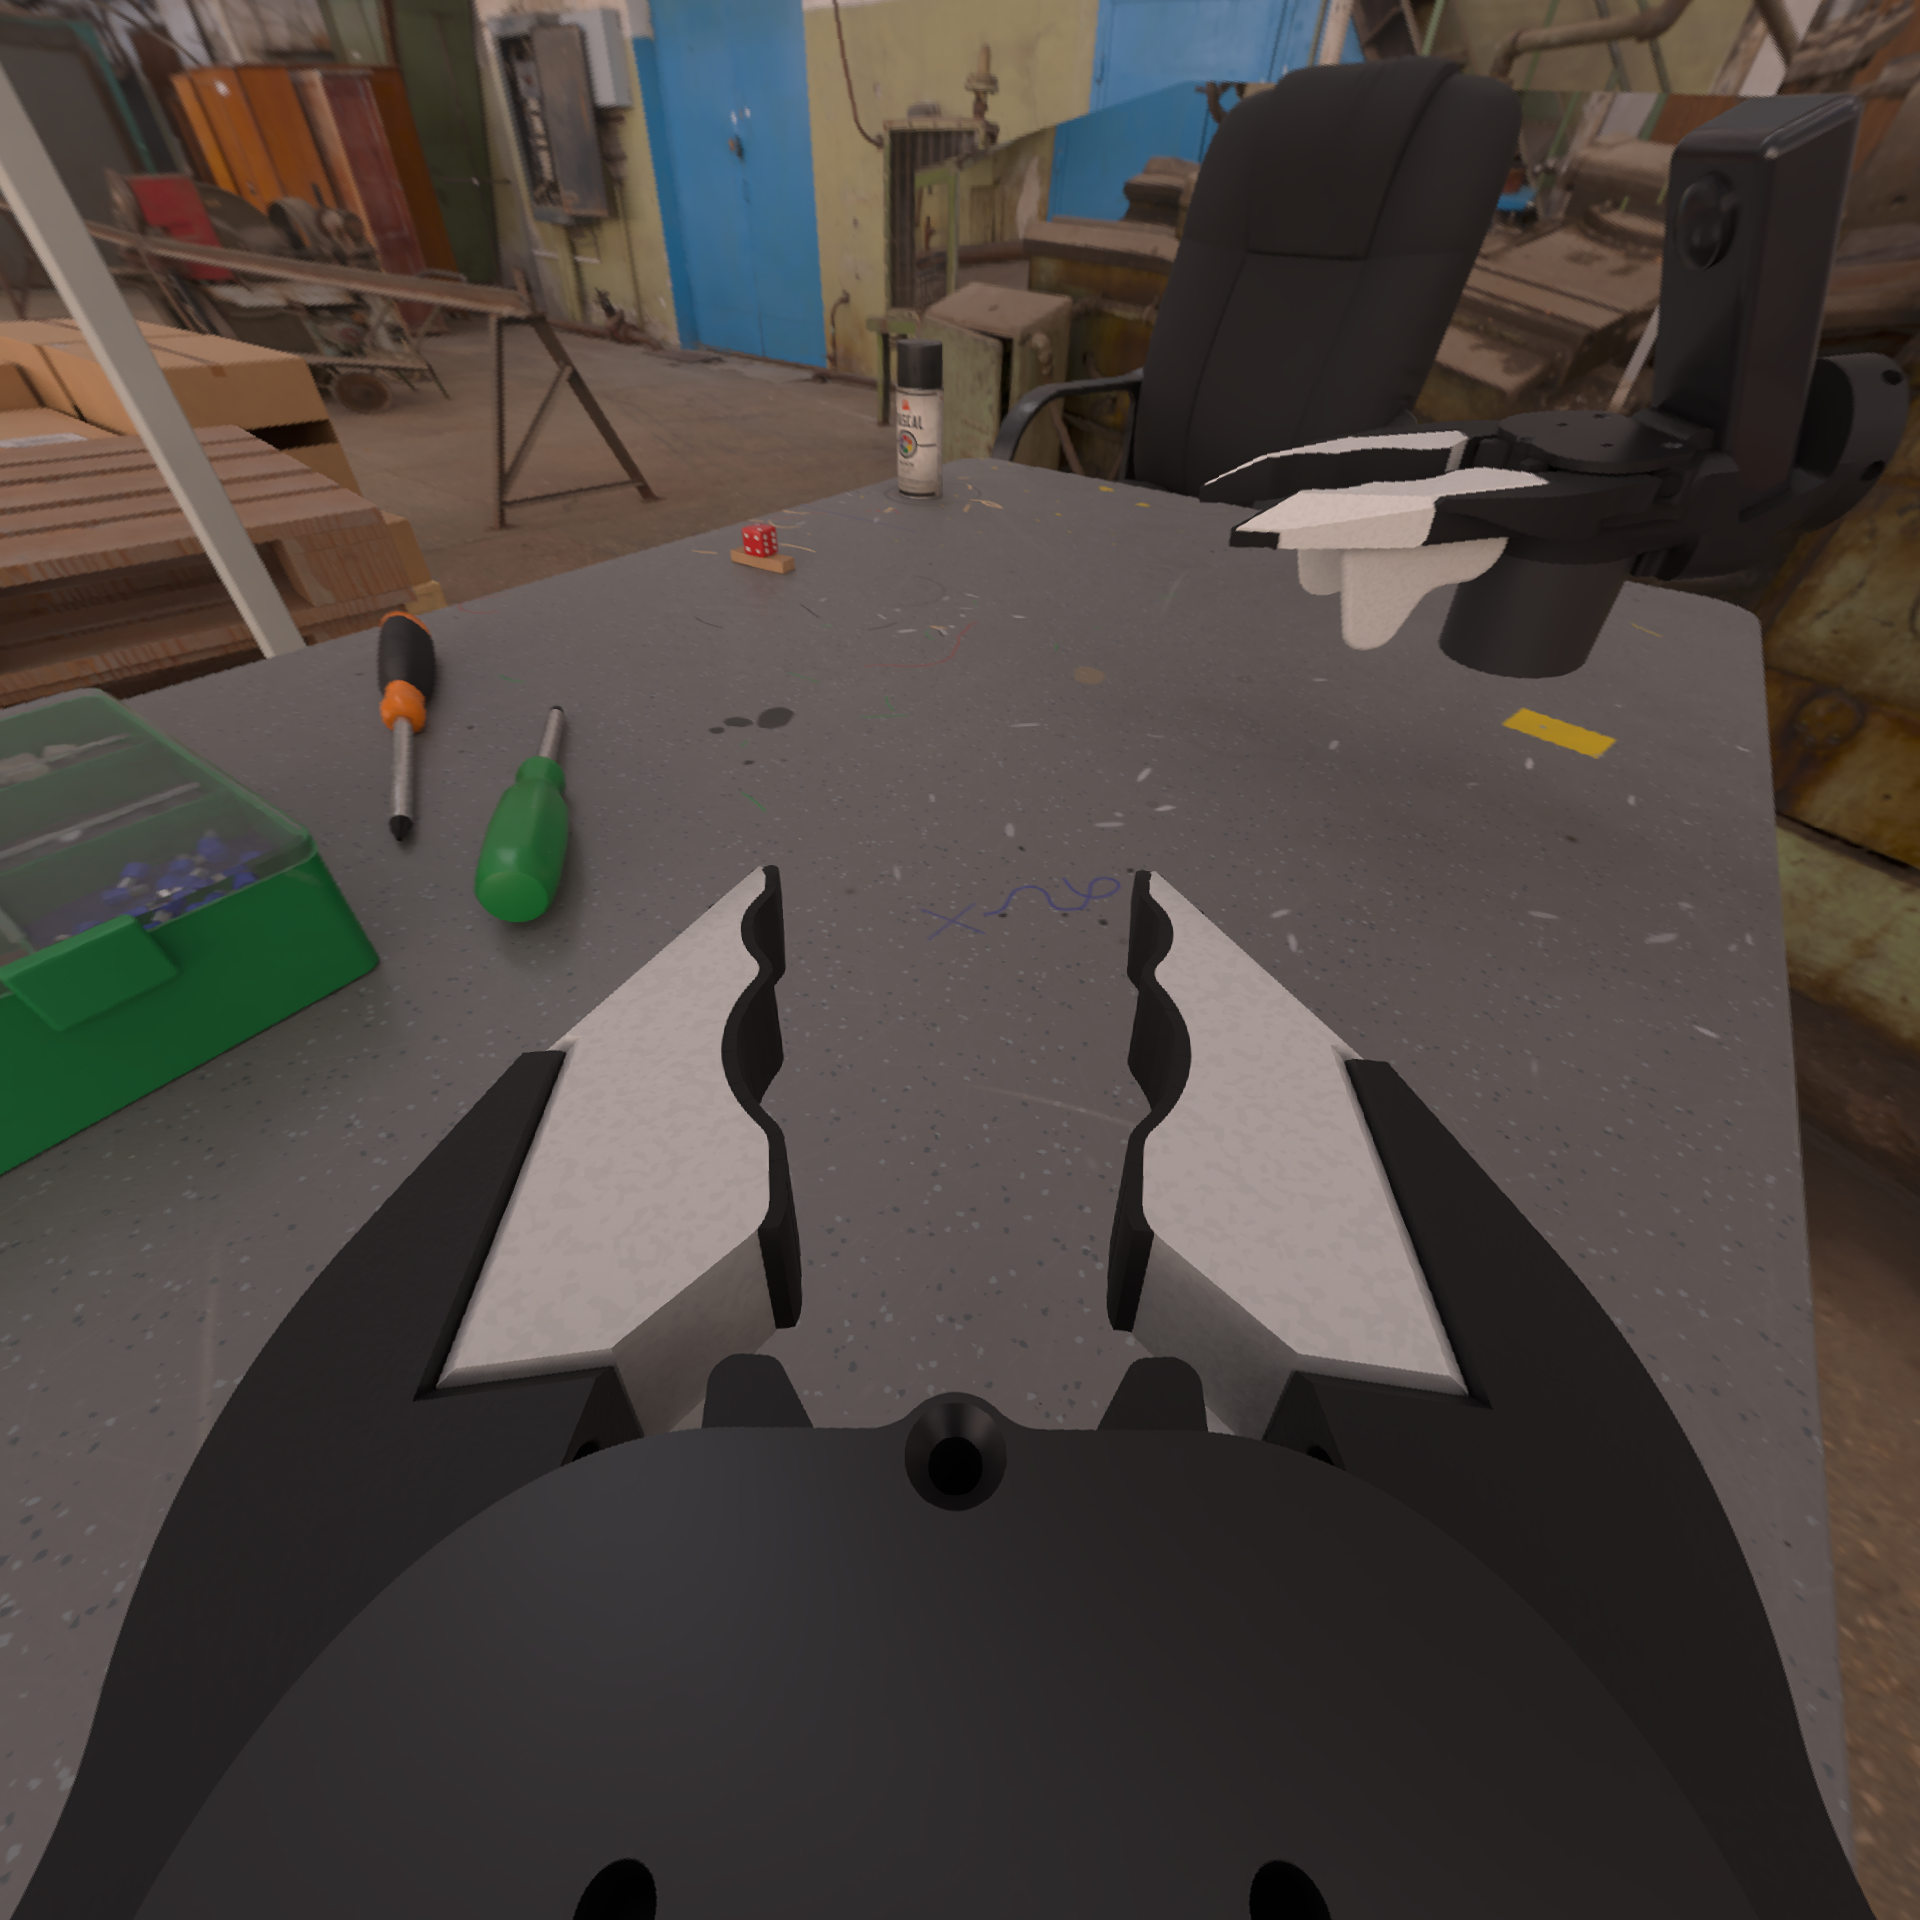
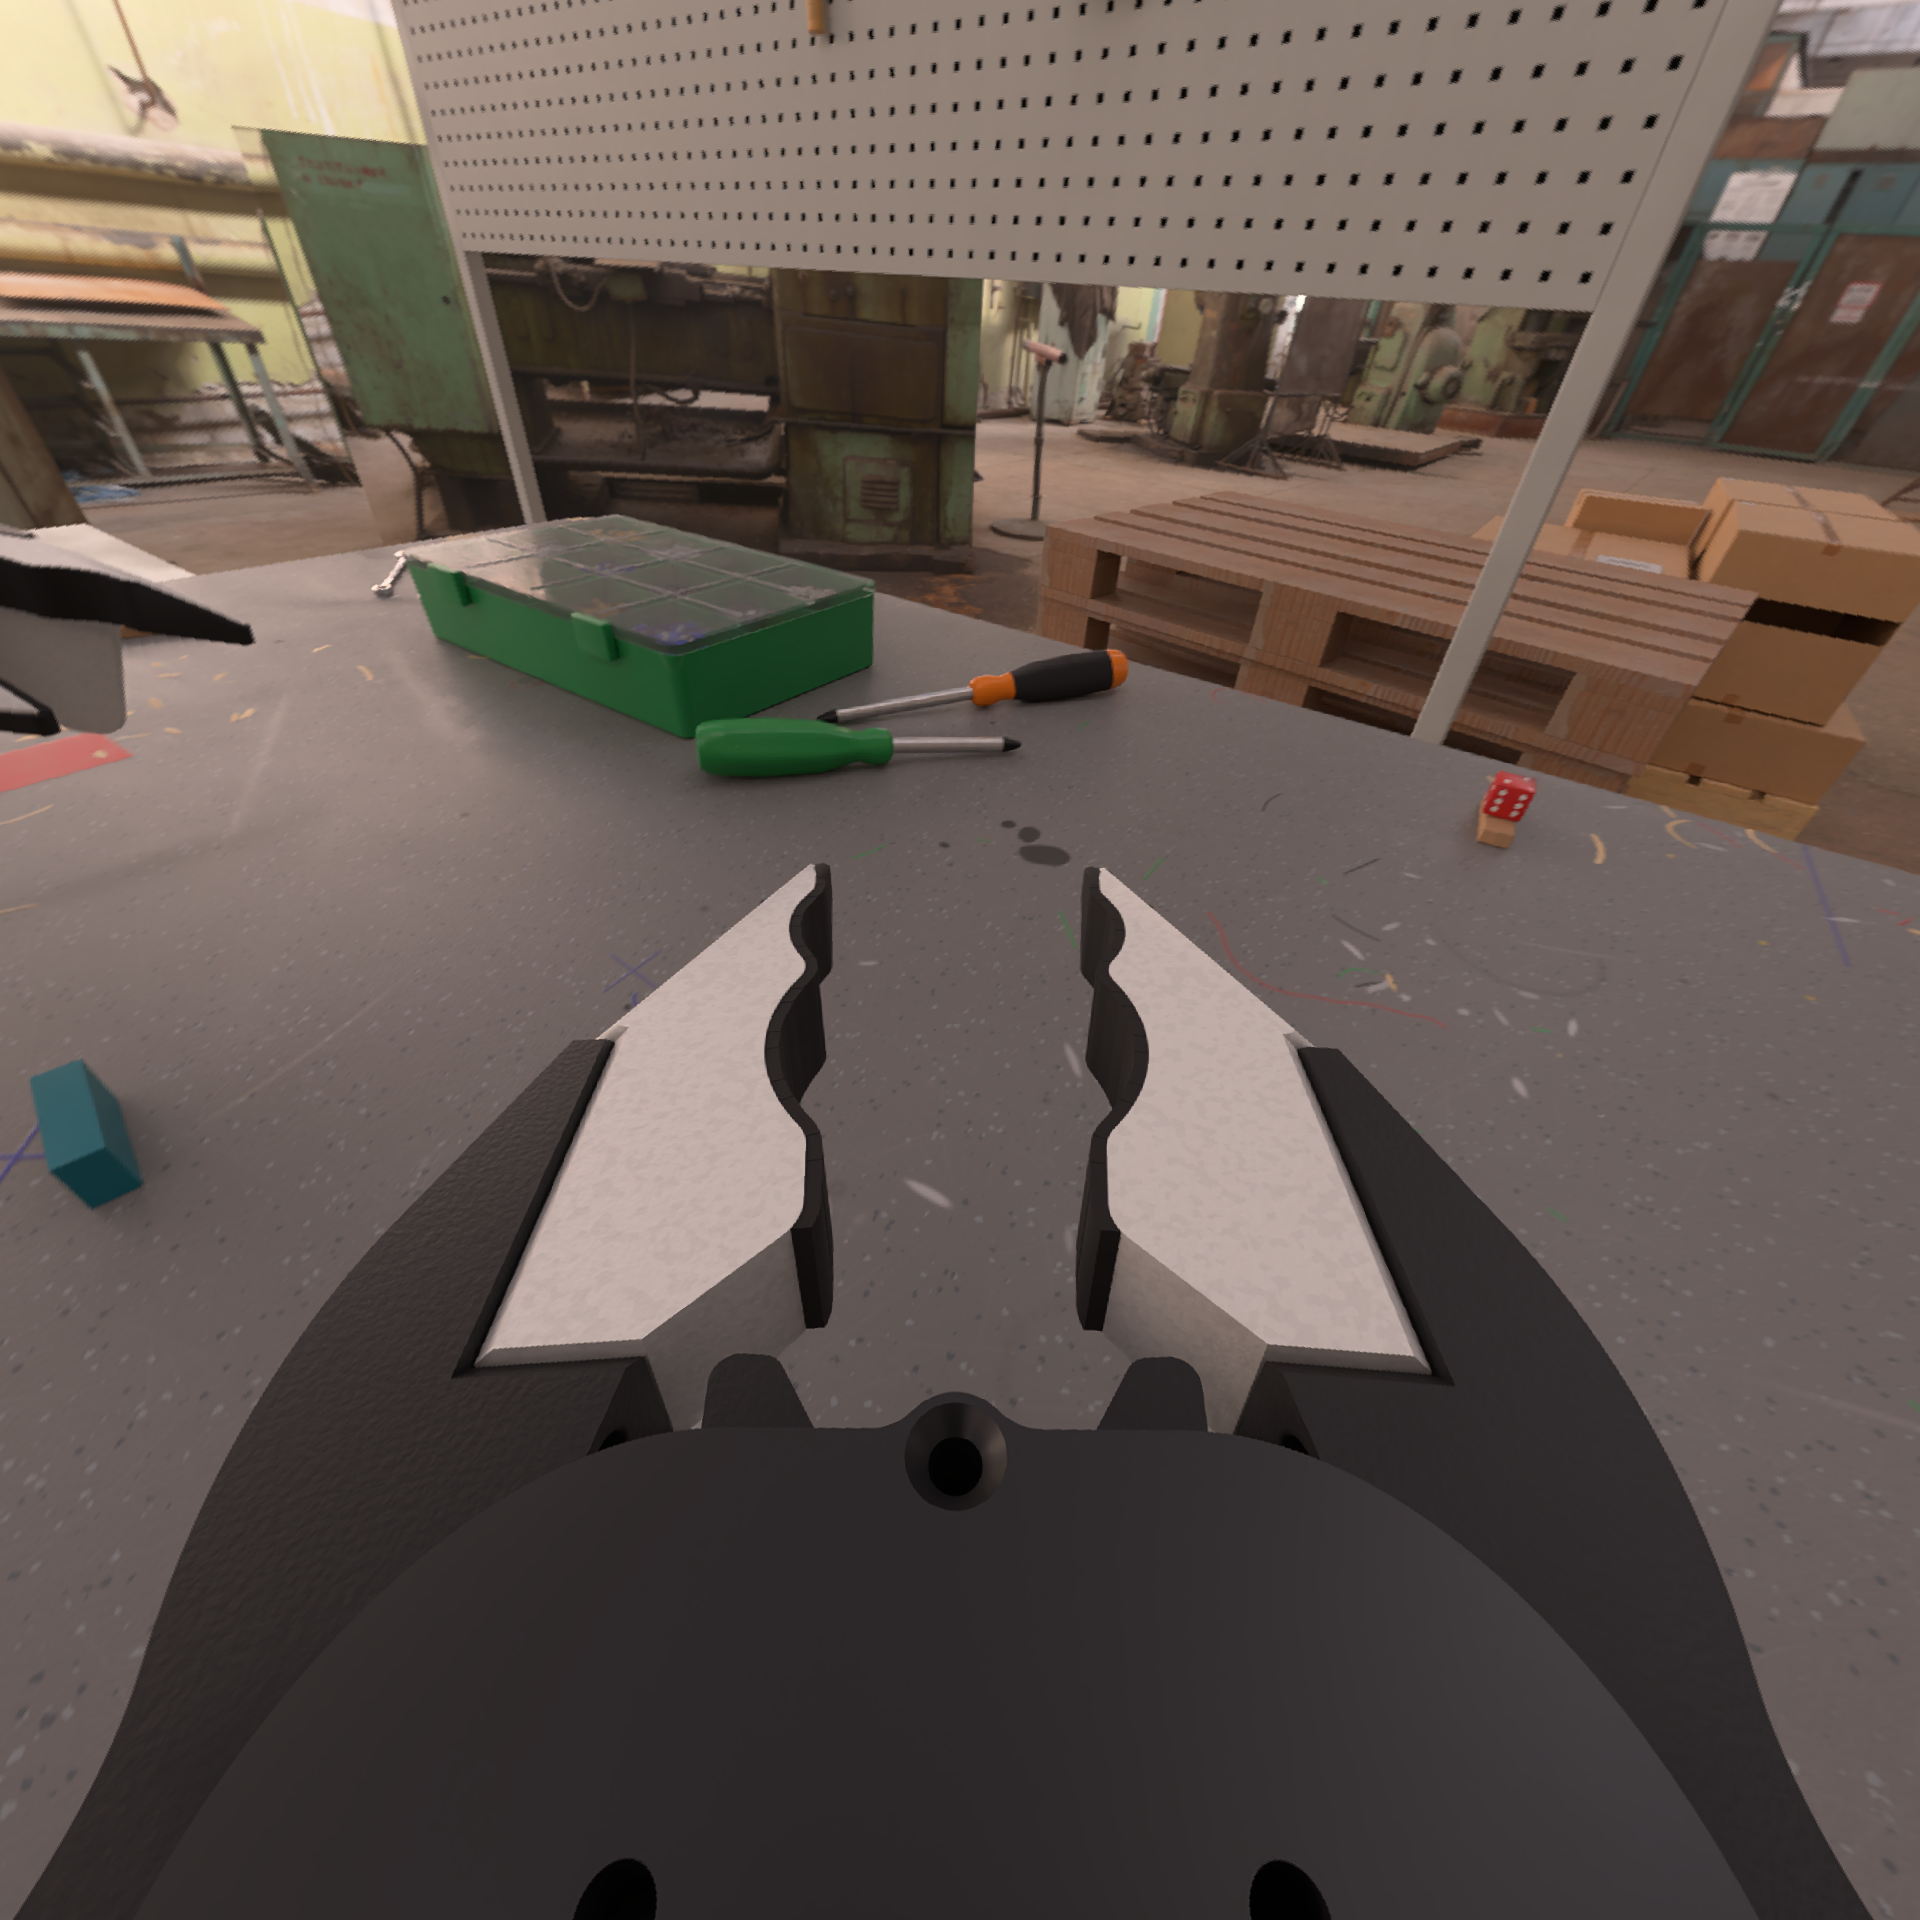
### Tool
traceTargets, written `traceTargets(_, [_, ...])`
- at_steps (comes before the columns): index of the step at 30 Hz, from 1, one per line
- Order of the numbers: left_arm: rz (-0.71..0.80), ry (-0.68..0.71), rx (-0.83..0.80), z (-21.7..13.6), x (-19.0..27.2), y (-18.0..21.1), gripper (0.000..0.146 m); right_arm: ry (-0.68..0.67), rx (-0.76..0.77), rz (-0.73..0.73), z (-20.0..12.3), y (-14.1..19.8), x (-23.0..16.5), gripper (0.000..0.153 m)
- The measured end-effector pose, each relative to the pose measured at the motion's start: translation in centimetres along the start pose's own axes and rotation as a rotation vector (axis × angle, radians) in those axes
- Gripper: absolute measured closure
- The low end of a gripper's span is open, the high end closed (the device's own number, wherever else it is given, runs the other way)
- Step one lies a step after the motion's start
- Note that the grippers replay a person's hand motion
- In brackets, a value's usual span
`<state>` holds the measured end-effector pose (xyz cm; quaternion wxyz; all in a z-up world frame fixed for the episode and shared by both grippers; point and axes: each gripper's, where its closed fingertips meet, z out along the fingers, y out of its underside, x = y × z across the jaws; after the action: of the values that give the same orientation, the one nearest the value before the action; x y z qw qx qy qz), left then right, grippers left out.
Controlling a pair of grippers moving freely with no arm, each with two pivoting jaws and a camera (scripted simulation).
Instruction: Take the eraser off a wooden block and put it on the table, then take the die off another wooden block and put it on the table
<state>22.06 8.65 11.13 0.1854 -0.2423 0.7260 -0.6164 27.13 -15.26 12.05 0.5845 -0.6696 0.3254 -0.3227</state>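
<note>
Both the left claw (image 1: pixel 954 883) and right claw (image 2: pixel 956 878) hover released and empty; the spray can (image 1: pixel 918 418) bears a label, seemingly printed.

Matte black rounded housings with one recessed centre screw hole, carrying white speckled wedge fingers (image 1: pixel 644 1122) with scalloped black pads (image 2: pixel 1112 1049).

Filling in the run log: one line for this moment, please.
left gripper open, empty | right gripper open, empty | red die on small wooden block | teal rectangular eraser on grey table

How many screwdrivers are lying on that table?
2. The orange-and-black screwdriver and the green screwdriver lie side by side beside the green box; more could be hidden outside the views.
</note>
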Motion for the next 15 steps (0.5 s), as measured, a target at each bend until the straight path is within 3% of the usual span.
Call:
traceTargets(10, [-0.042, 0.006, 0.006, 0.2, -0.2, 0.5, 0.094, 0.036, -0.093, -0.106, 1.1, -6.5, 3.7, 0.088])
traceTargets(15, [-0.050, -0.005, 0.008, 0.2, -0.4, 0.5, 0.096, 0.129, -0.247, -0.118, 6.3, -8.3, 11.3, 0.095])
